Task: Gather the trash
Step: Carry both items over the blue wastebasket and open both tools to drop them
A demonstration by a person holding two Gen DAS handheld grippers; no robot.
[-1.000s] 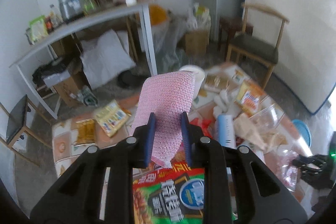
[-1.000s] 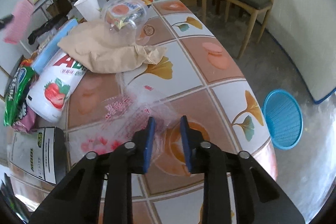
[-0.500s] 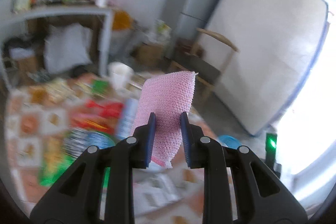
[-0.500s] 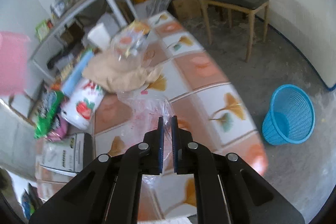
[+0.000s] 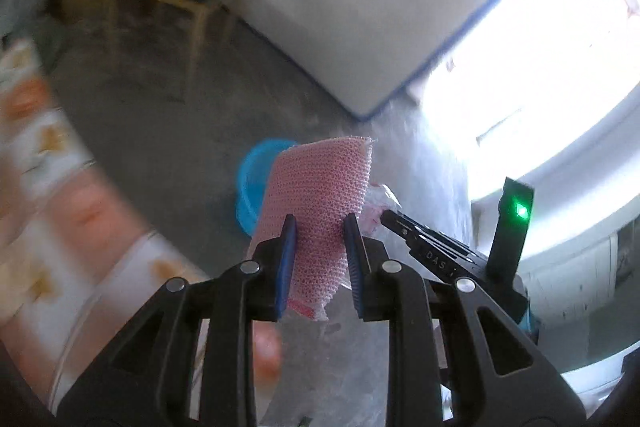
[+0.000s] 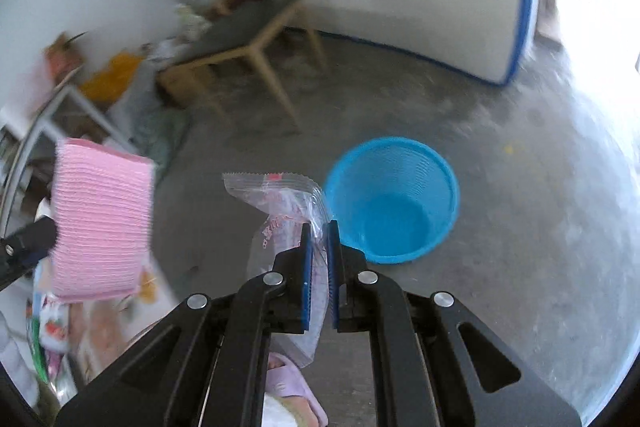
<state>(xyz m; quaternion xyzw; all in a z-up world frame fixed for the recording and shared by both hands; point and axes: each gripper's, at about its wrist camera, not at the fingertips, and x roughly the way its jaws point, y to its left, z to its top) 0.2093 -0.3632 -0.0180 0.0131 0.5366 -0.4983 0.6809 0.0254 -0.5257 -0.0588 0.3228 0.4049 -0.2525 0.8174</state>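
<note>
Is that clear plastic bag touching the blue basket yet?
Cannot tell. In the right wrist view the clear plastic bag overlaps the blue basket rim, hiding any gap.

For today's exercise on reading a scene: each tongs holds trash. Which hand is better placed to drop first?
Probably the right tongs: its clear plastic bag hangs beside the blue basket; the pink cloth looks farther off.

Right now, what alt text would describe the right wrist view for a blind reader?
The right claw grips a crumpled clear plastic bag above the grey floor, beside a round blue plastic basket. At left, the left claw holds a pink woven cloth.
</note>
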